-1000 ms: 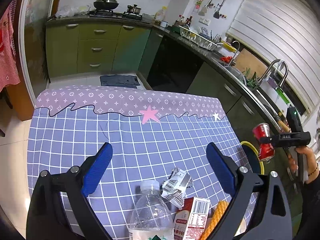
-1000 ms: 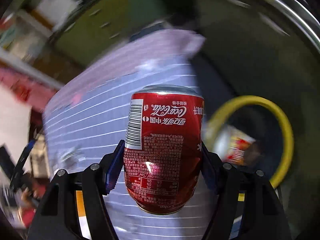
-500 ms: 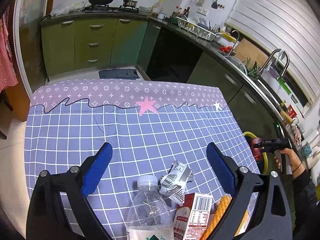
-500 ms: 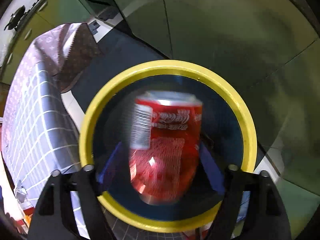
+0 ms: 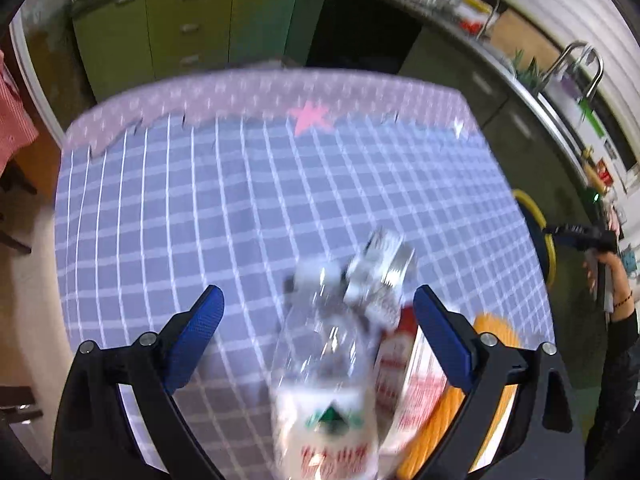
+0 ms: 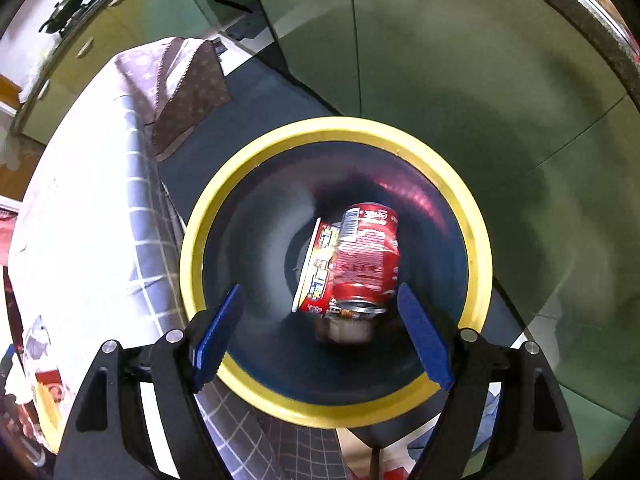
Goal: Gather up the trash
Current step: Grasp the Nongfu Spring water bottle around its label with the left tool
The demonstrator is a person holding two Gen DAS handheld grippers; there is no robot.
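Note:
My right gripper (image 6: 320, 336) is open and empty above the yellow-rimmed trash bin (image 6: 478, 248). The red cola can (image 6: 368, 256) lies inside the bin beside a red and white cup (image 6: 320, 264). My left gripper (image 5: 316, 336) is open over the table, with a clear plastic bottle (image 5: 324, 376) between its fingers, not touched. A crumpled wrapper (image 5: 380, 264), a red and white carton (image 5: 400, 372) and an orange item (image 5: 480, 364) lie beside the bottle. The left wrist view is blurred. The bin's rim (image 5: 536, 216) and the right gripper (image 5: 576, 234) show at its right.
The table has a blue checked cloth (image 5: 240, 220) with a lilac border. The bin stands on the floor between the table's right edge (image 6: 140, 200) and dark green kitchen cabinets (image 6: 440, 80). A counter with a sink (image 5: 560, 80) runs along the right.
My right gripper moved over the bin, opened and dropped the cola can, which now lies inside. My left gripper moved forward and down over the bottle.

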